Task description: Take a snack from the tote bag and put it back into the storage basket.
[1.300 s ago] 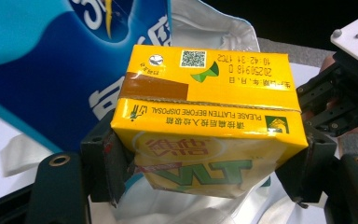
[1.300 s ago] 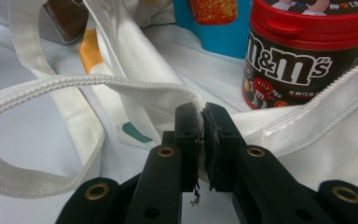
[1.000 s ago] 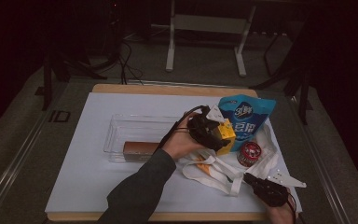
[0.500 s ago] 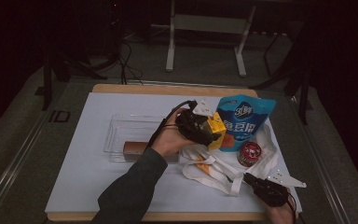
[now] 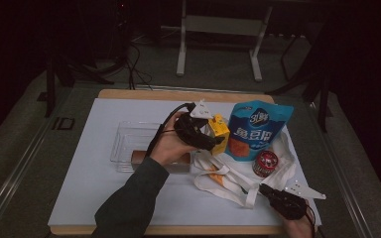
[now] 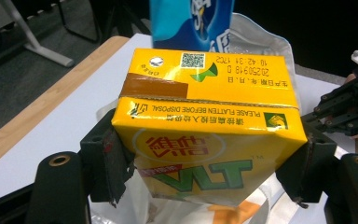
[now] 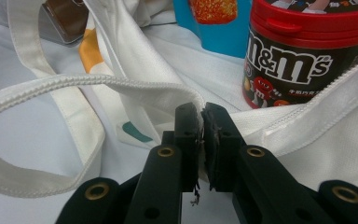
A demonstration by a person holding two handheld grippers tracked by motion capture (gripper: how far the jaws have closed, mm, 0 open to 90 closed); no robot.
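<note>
Bench [image 5: 94, 163]: white top, wooden edge at the far side.
Tote bag [image 5: 238, 171]: white cloth, lying crumpled right of centre; its strap loops toward the near edge.
Clear tray [image 5: 129, 144]: left of the bag, a brown block inside.
Blue snack pouch [image 5: 258, 130]: upright on the bag.
Yellow drink carton [image 6: 205, 126]: lifted off the bench, just left of the pouch.
Candy jar [image 7: 307, 51]: red lid, standing on the bag.
Left tongs [image 6: 205, 172]: spread wide, pads pressing both carton sides.
Right tongs [image 7: 203, 126]: nearly closed, pinching the bag's hem.
</note>
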